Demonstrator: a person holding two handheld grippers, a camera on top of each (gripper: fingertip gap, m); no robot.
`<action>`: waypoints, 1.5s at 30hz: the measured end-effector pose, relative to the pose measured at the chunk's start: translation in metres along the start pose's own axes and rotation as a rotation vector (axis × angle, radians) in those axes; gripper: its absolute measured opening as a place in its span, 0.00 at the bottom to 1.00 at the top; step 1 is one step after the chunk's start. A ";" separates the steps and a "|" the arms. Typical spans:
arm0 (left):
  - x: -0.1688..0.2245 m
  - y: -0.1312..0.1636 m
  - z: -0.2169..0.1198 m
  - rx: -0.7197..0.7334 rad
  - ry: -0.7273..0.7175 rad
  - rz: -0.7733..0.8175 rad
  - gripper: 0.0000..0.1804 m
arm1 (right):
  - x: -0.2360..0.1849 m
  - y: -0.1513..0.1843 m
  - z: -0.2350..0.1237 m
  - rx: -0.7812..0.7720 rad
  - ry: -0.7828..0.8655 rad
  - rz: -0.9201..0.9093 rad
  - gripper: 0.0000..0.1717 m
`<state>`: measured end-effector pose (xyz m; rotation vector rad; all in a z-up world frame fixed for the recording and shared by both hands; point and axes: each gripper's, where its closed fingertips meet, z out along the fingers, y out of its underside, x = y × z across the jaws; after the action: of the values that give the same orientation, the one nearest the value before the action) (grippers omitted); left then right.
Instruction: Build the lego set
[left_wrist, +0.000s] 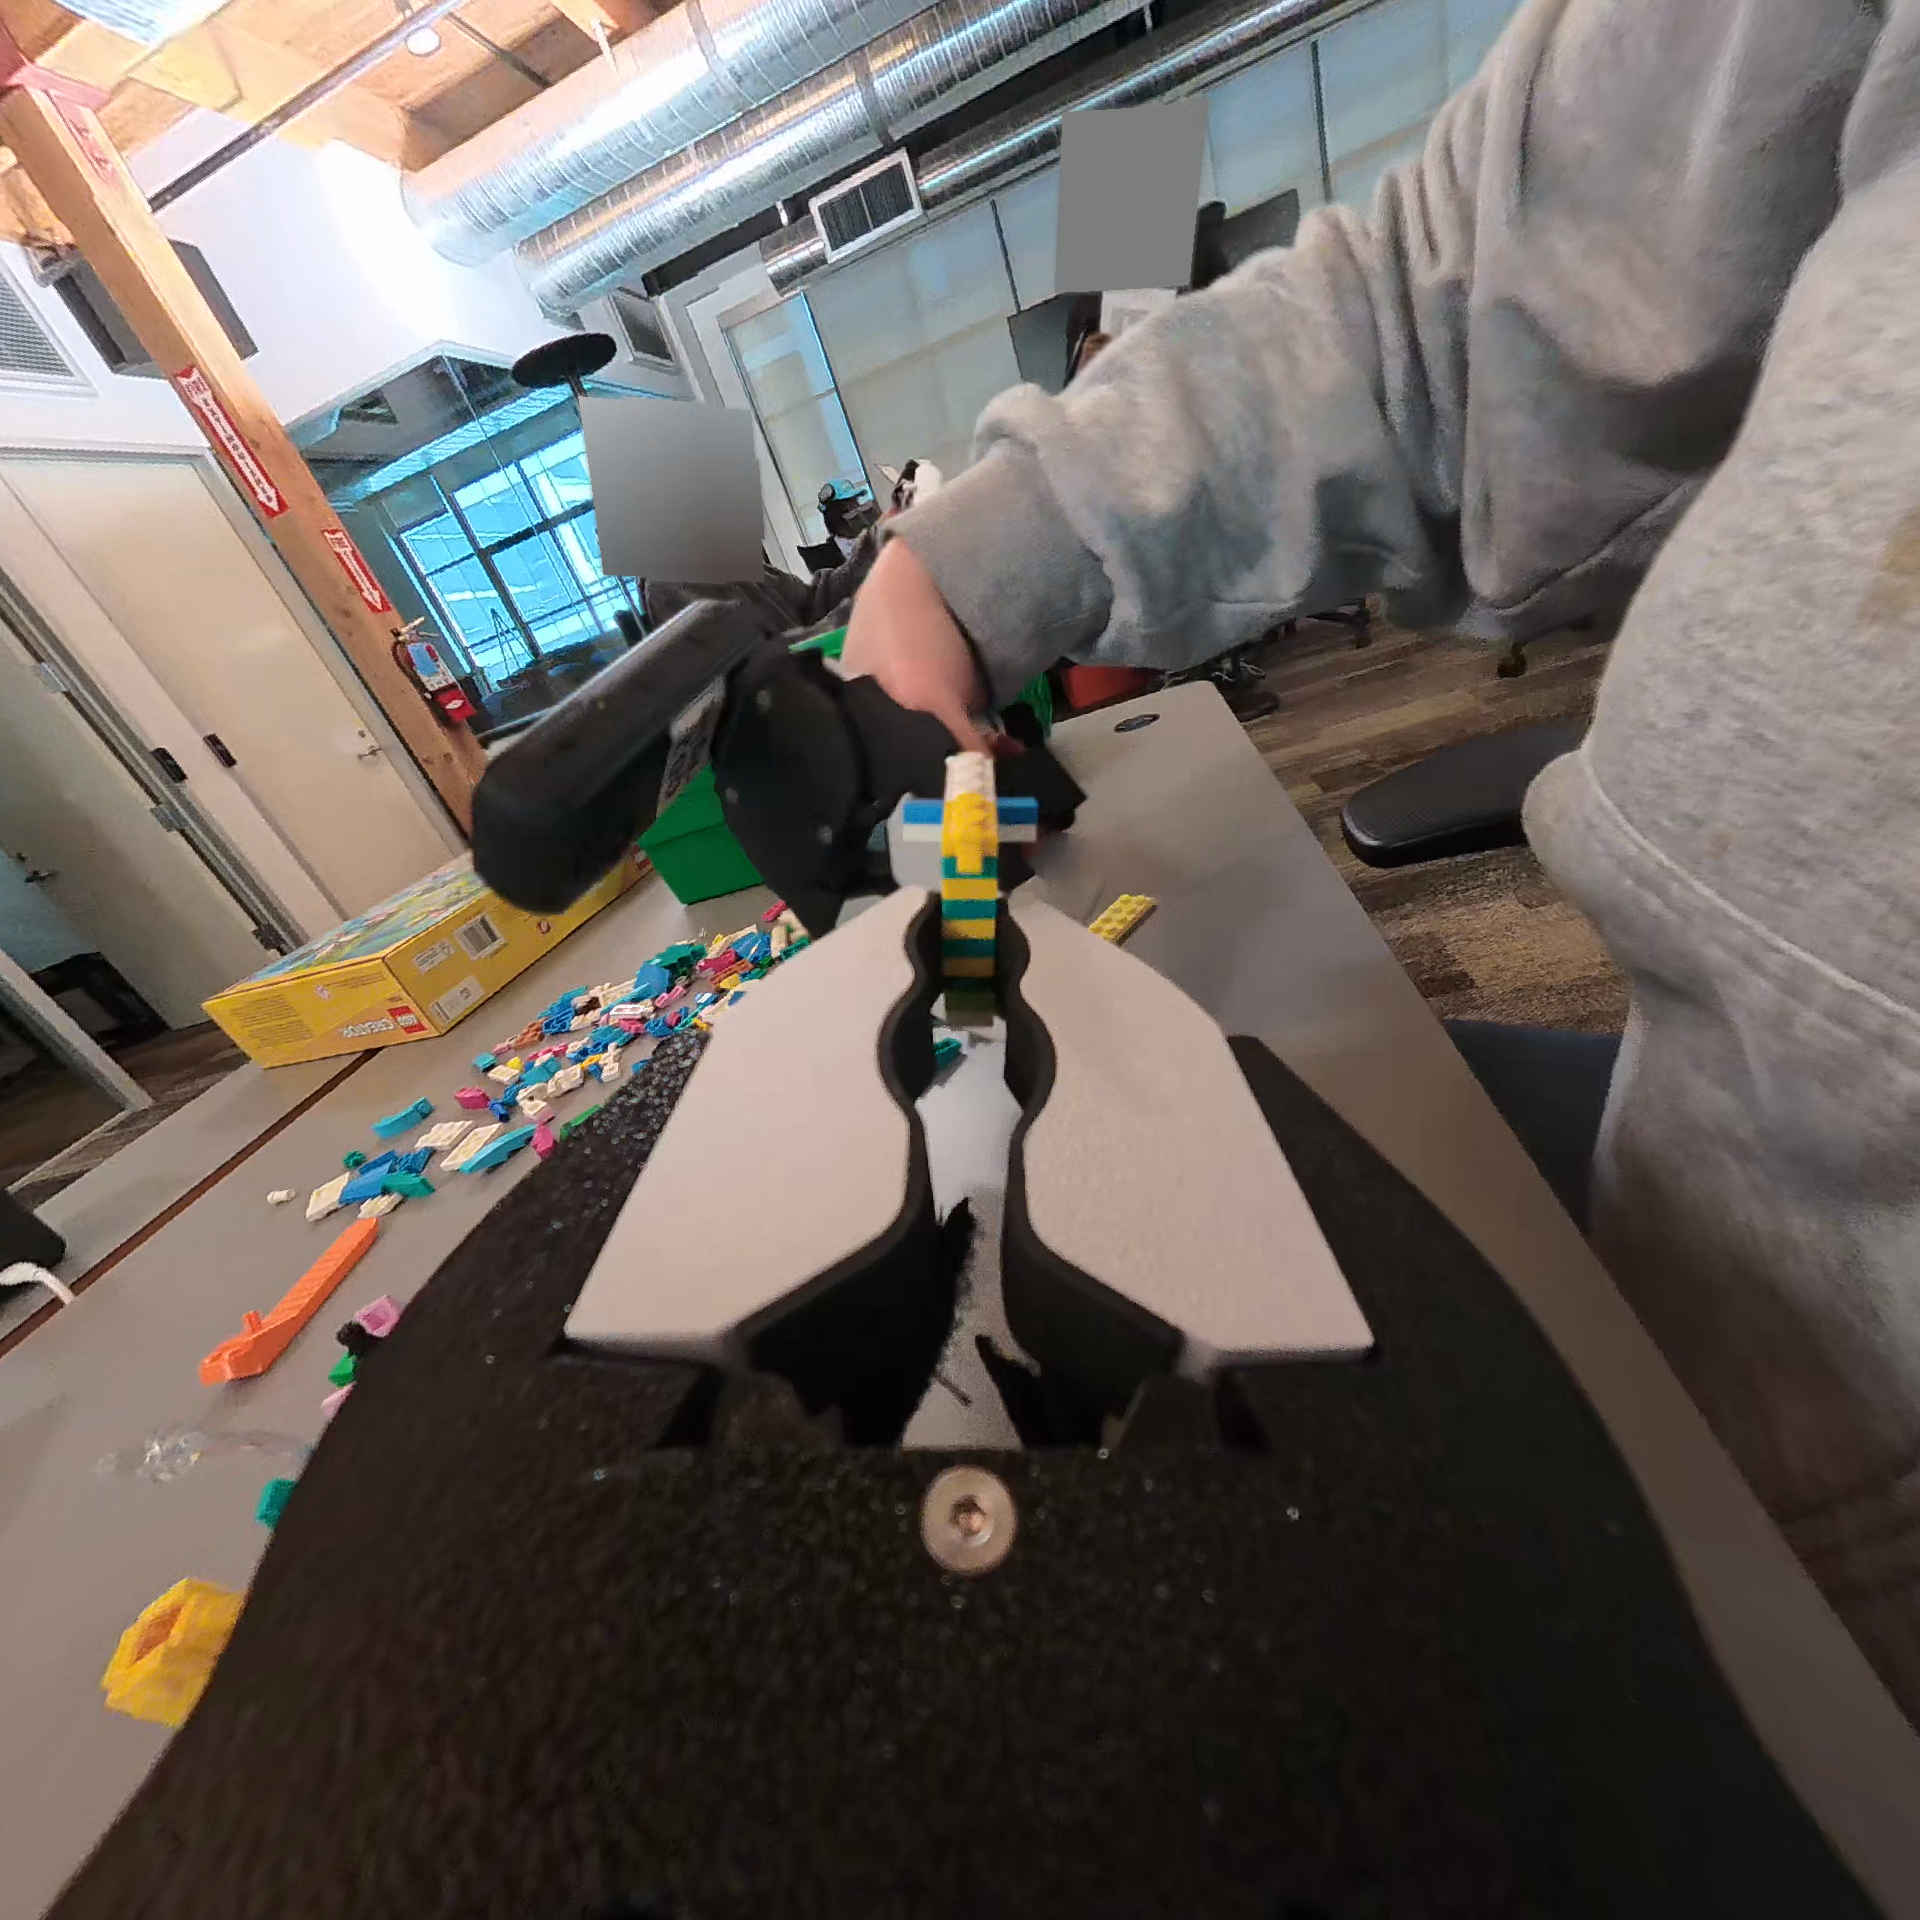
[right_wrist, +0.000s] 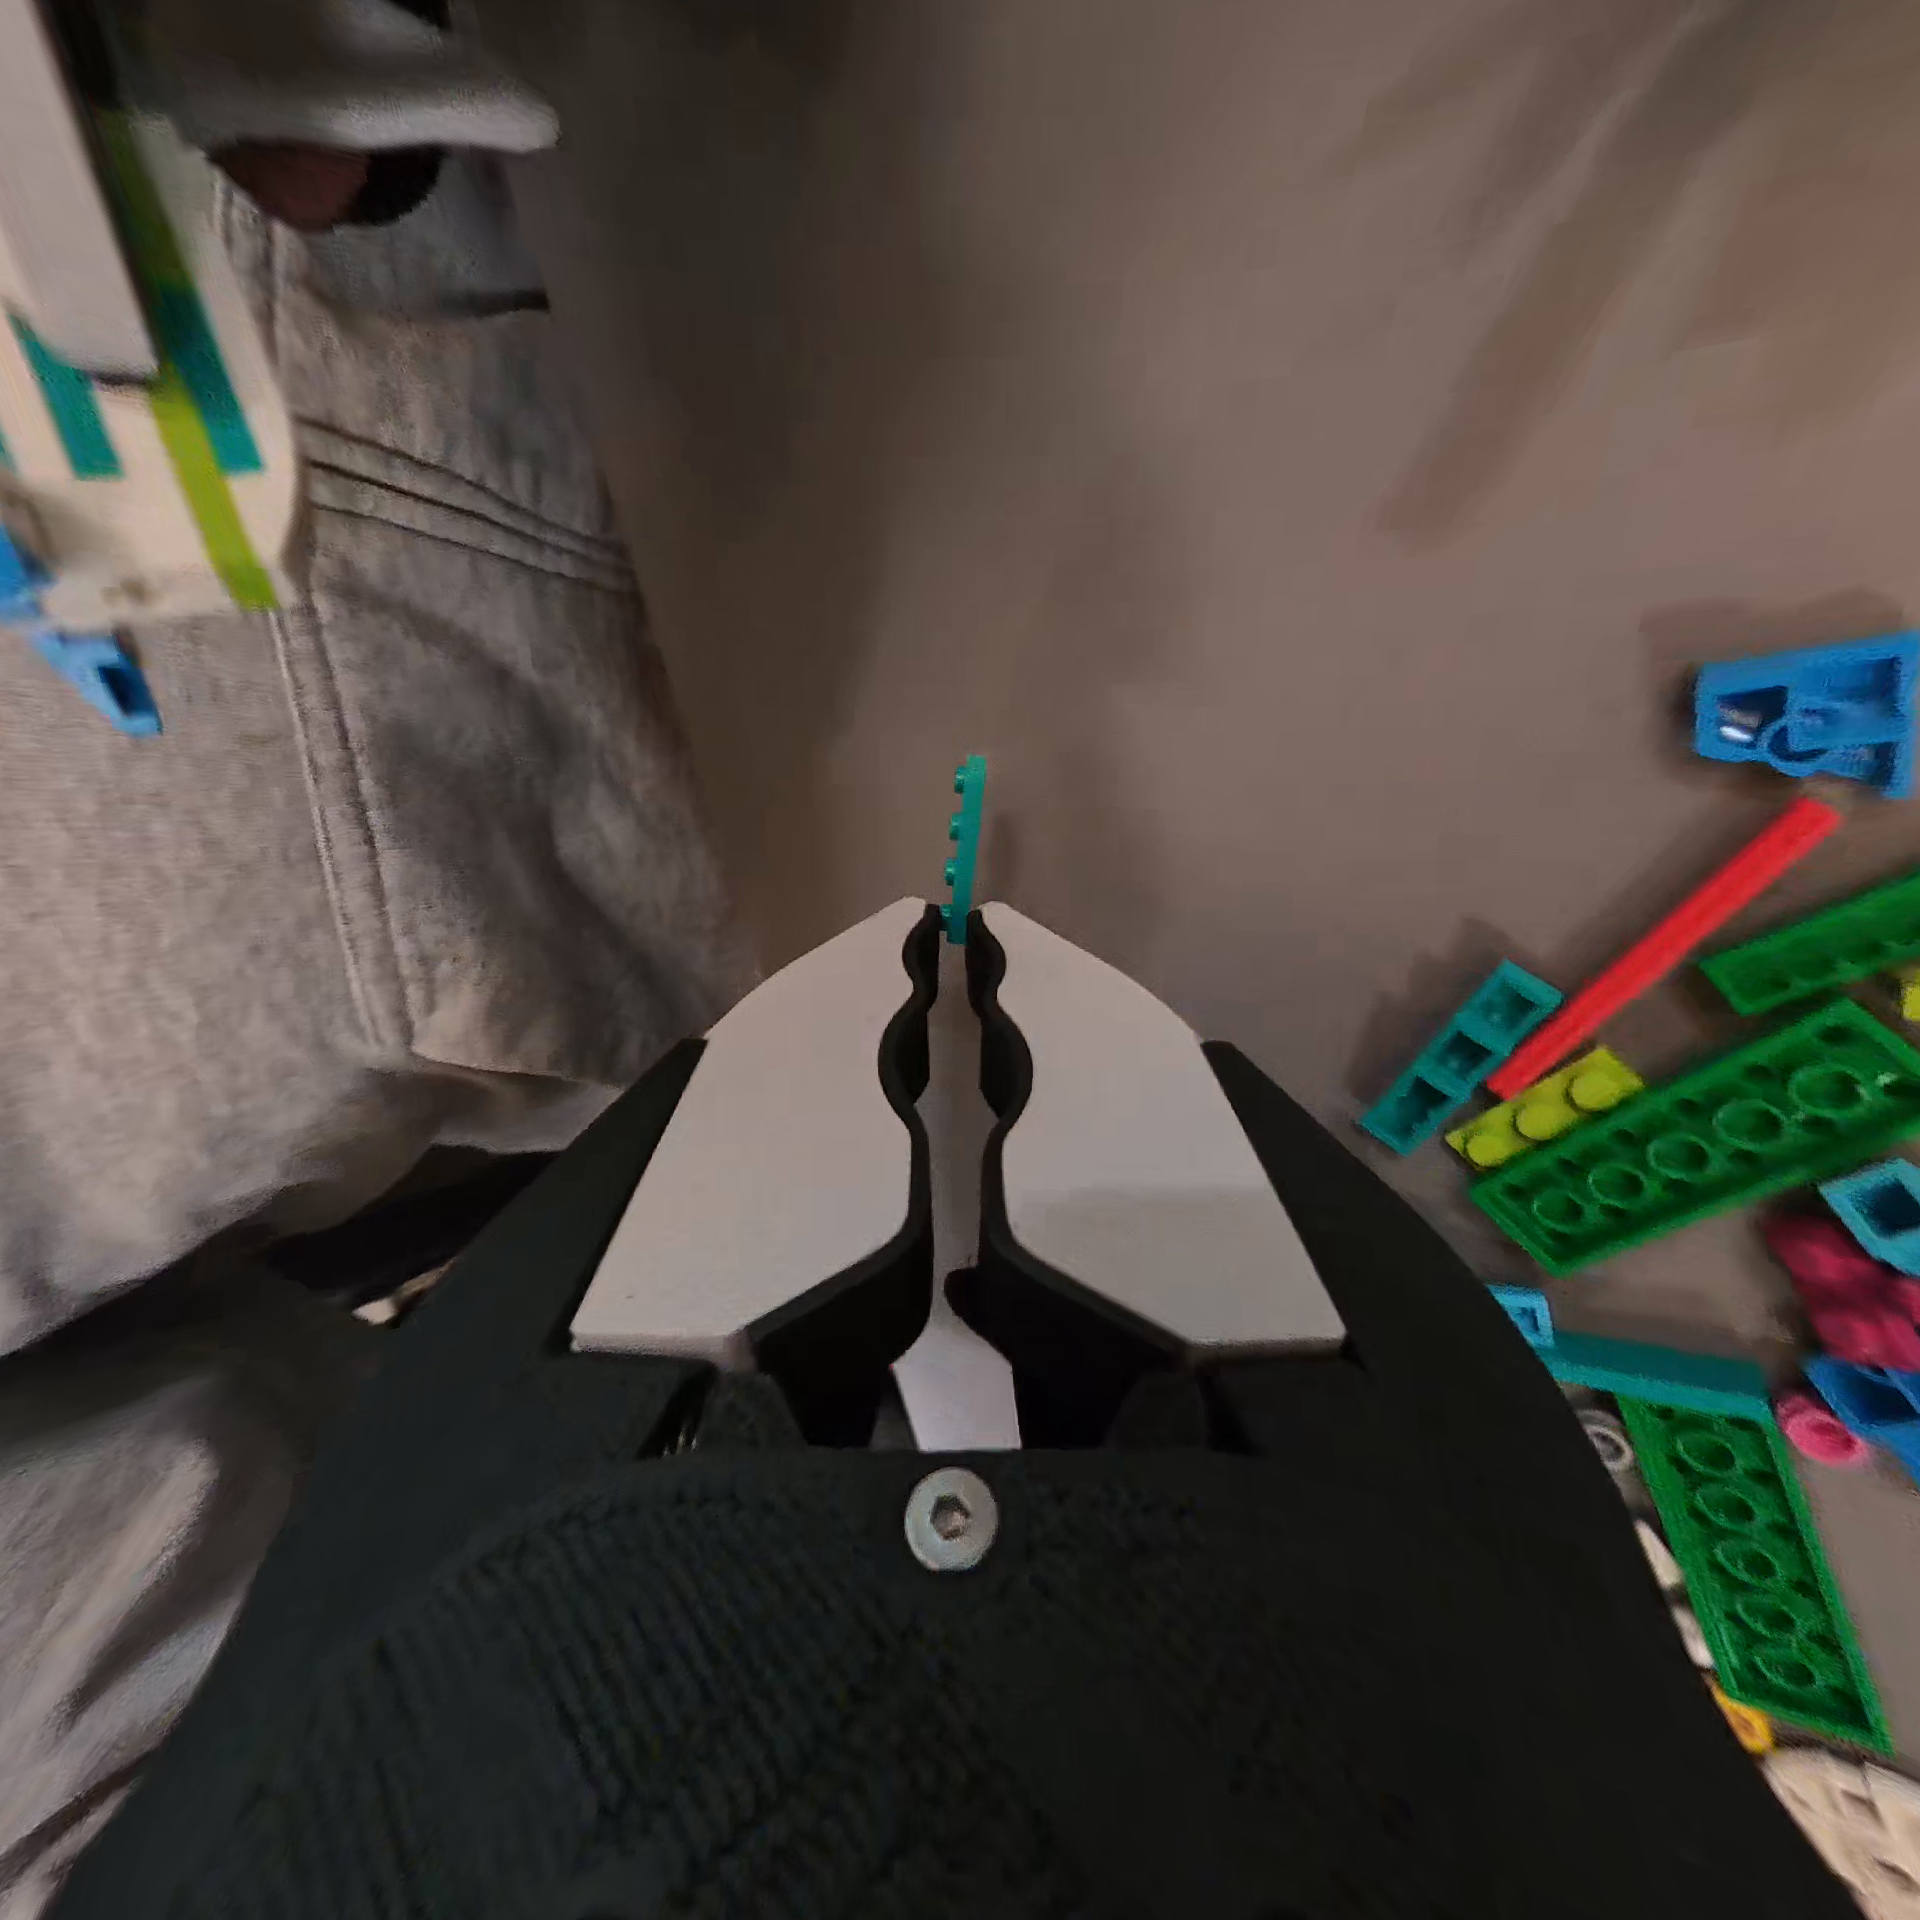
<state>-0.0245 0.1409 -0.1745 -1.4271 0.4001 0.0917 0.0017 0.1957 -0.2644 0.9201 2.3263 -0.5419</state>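
both tongs are nearly closed, each on something; the left gripper (left_wrist: 971, 935) has its pads pressed on the lower part of a tall brick stack (left_wrist: 971, 894) banded yellow and teal, with a blue-and-white cross piece and a white piece near the top, and the stack stands up out of the fingertips well above the grey table (left_wrist: 1247, 831); the right gripper (right_wrist: 956, 920) pinches one end of a thin teal plate (right_wrist: 966, 831) between its fingertips, edge-on to the camera with its studs facing left, most of the plate sticking out beyond the tips.

as for progress, the stack already counts many layers, and the teal plate is lifted but joined to nothing (how much remains to be built cannot be told from these views); in the left wrist view the right gripper (left_wrist: 935, 831) sits just behind the upper part of the stack, close to it, though contact cannot be made out through the blur.

loose pieces lie scattered on the table to the left of the left gripper: a brick pile (left_wrist: 582, 1049), an orange separator tool (left_wrist: 296, 1314), a yellow box (left_wrist: 416, 966) and a green bin (left_wrist: 696, 842) farther back; beside the right gripper lie green plates (right_wrist: 1704, 1132) and a red bar (right_wrist: 1662, 956); a person's grey sleeve (left_wrist: 1247, 436) reaches across.
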 end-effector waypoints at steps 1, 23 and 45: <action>0.000 0.001 0.000 -0.005 -0.004 0.002 0.05 | 0.000 -0.001 0.001 -0.017 -0.024 0.027 0.02; -0.034 0.009 -0.010 -0.068 -0.190 -0.011 0.05 | 0.041 -0.003 -0.017 0.064 0.170 0.072 0.11; -0.036 0.013 -0.009 -0.073 -0.177 -0.070 0.05 | 0.034 -0.024 0.001 0.274 0.621 -0.380 0.13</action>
<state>-0.0638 0.1408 -0.1763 -1.4907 0.2032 0.1761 -0.0352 0.1951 -0.2831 0.8529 3.0811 -0.8389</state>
